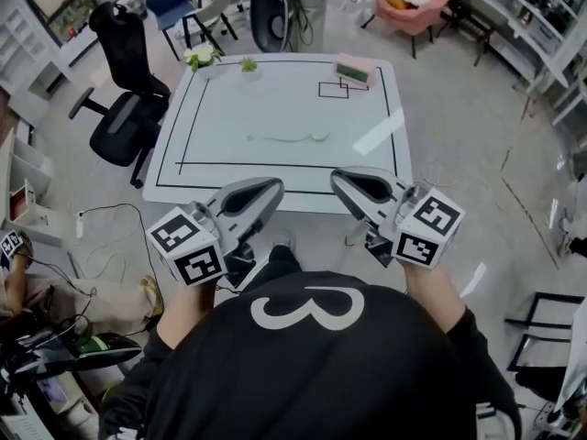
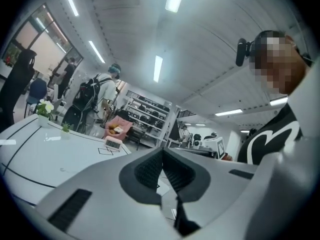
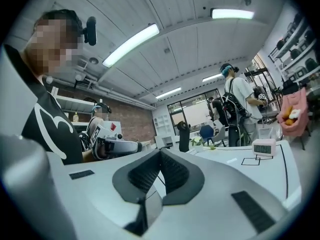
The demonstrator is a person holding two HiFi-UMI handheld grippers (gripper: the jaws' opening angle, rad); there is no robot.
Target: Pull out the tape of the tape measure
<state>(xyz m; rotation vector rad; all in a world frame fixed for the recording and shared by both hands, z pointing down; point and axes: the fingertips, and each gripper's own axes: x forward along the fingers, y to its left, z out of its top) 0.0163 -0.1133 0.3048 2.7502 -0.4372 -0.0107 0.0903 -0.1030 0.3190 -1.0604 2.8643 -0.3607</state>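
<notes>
On the white bench (image 1: 275,99), the tape measure (image 1: 317,137) lies mid-surface, its tape trailing left. A black office chair (image 1: 128,108) stands at the bench's left. The left gripper (image 1: 273,187) and right gripper (image 1: 337,178) hang at its near edge, jaws pressed together, empty.

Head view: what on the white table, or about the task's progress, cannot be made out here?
- Small greenish object with thin strip on the white table: too small in the head view to confirm as the tape measure or judge tape length.
- Pink desk clock: display too small to read.
- Table's near edge: partly hidden by the grey left gripper and right gripper.
</notes>
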